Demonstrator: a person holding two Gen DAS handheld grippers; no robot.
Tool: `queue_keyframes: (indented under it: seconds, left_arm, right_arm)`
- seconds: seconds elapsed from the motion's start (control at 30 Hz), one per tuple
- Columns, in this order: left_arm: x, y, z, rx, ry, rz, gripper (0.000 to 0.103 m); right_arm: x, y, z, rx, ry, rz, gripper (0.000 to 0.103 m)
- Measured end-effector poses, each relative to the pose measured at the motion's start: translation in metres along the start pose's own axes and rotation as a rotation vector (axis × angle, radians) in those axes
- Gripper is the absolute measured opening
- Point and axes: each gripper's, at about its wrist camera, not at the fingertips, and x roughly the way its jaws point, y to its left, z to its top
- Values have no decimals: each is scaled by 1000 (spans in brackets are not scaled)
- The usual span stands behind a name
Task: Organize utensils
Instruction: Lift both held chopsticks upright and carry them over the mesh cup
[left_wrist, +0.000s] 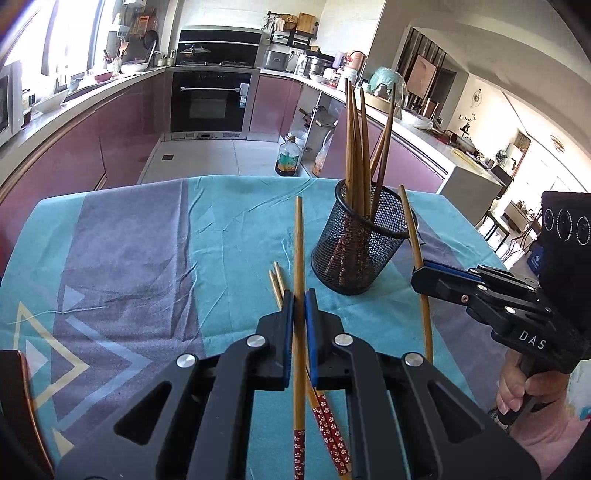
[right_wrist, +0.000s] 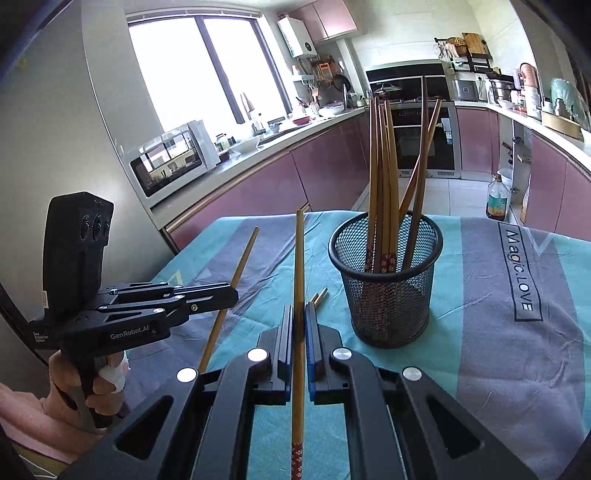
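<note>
1. Left wrist view: my left tongs (left_wrist: 299, 295) are clenched on one bamboo chopstick (left_wrist: 299, 236). Its long axis runs straight along the tongs, bare tip pointing away toward the far edge of the counter (left_wrist: 129, 240), red flowered handle end back under the camera.
2. Same view: below the tongs, two more loose chopsticks (left_wrist: 277, 284) lie on the teal cloth, side by side, tips angled up-left, flowered ends toward me.
3. Same view: the black mesh cup (left_wrist: 354, 251) stands upright just right of my held stick. It holds a bunch of chopsticks, tips up; most stand near vertical, a couple lean right.
4. Same view: at right, my right tongs (left_wrist: 419, 282) are gripped around a second chopstick (left_wrist: 410, 218), which stands steeply, tip up, just beside the cup's rim; whether it touches the rim I cannot tell.
5. Right wrist view: the right tongs (right_wrist: 300, 314) are clamped on that chopstick (right_wrist: 299, 251), axis in line with the tongs, tip away, flowered end near the lens.
6. Same view: the mesh cup (right_wrist: 388, 295) sits right of it, sticks inside with flowered ends down.
7. Same view: at left, the left tongs (right_wrist: 231, 293) hold their chopstick (right_wrist: 243, 258) slanting up-right. The loose pair (right_wrist: 320, 295) peeks out on the cloth just beyond the right tongs.
</note>
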Motion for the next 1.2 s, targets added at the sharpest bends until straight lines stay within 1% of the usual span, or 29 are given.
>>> queue_keyframes:
  seconds: [0.33, 0.7, 0.9, 1.2]
  left_arm:
    - [-13, -3, 6, -4, -23, -51, 7]
    - [-43, -7, 19, -19, -88, -106, 7]
    - [-52, -9, 28, -29, -122, -120, 7]
    - [-50, -10, 42, -30, -151, -127, 7]
  right_arm:
    - [-15, -4, 9, 0, -52, -3, 5]
    - [-33, -8, 19, -5, -115, -6, 5]
    - [-42, -6, 28, -19, -149, -10, 5]
    - [-53, -8, 39, -33, -192, -16, 5]
